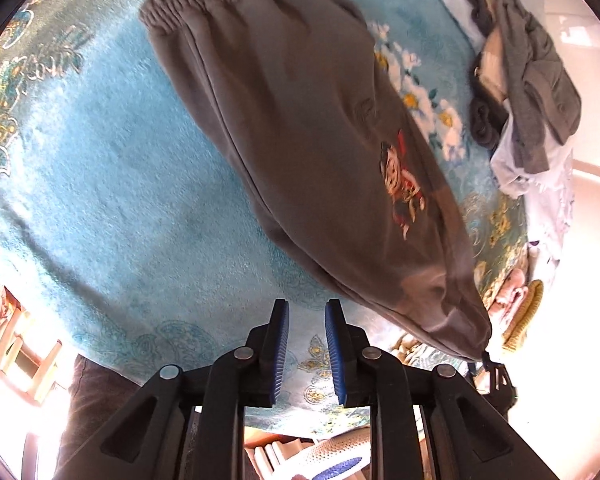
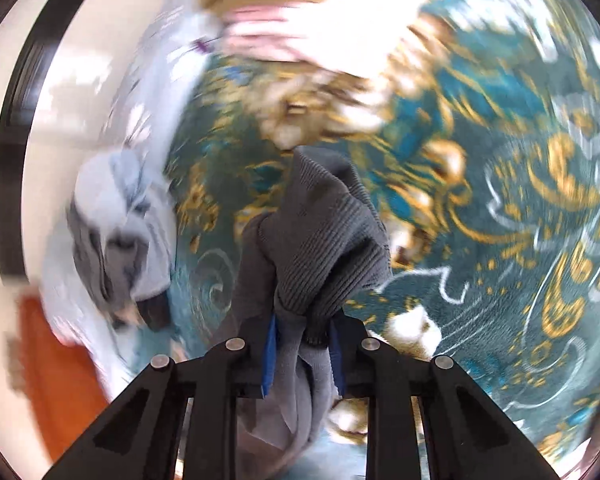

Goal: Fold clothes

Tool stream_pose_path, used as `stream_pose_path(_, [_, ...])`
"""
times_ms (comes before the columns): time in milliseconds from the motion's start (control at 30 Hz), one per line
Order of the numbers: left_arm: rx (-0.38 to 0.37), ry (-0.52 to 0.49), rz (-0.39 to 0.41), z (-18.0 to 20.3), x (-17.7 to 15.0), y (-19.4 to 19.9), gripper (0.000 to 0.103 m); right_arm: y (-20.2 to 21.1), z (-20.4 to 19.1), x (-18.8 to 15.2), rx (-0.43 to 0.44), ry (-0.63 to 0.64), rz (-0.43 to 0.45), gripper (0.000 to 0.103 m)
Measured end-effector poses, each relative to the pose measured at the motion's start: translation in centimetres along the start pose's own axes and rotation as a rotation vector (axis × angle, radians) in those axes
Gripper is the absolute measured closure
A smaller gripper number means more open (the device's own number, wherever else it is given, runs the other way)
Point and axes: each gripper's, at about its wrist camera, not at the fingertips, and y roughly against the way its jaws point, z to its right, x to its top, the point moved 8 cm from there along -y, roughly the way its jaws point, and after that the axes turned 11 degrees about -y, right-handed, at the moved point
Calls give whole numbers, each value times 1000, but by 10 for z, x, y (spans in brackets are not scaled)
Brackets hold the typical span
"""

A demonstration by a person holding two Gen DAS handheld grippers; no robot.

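While the big teal rug [image 1: 100,168] with the gold swirls fills nearly everything in both views, the main item is a pair of grey sweatpants [image 1: 300,120] stretched across it in the left wrist view, elastic waistband up at 12 o'clock and the leg ends trailing down to 4 o'clock. Looks to me like they're doubled leg over leg already, so I'd guess one fold is done and the lengthwise folds are left. At 2 o'clock there's a heap of unfolded clothes [image 1: 528,92], greys and pale blue, so plenty still to go. The right gripper [image 2: 303,348] is clamped on the ribbed cuff end of the pants, fabric bunched between its blue pads; that view is blurry. The left gripper [image 1: 307,344] sits at 6 o'clock with its jaws narrowly parted and nothing in them. Smallest thing: a cartoon patch [image 1: 402,188] on the leg, red and white, plus a faint embossed mark above it I can't read.
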Motion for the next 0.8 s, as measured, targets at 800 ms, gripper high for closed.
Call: stream_pose_path(800, [-115,211,41,-142,83,54,75,-115,-195,-318,-473,1241,-75,77])
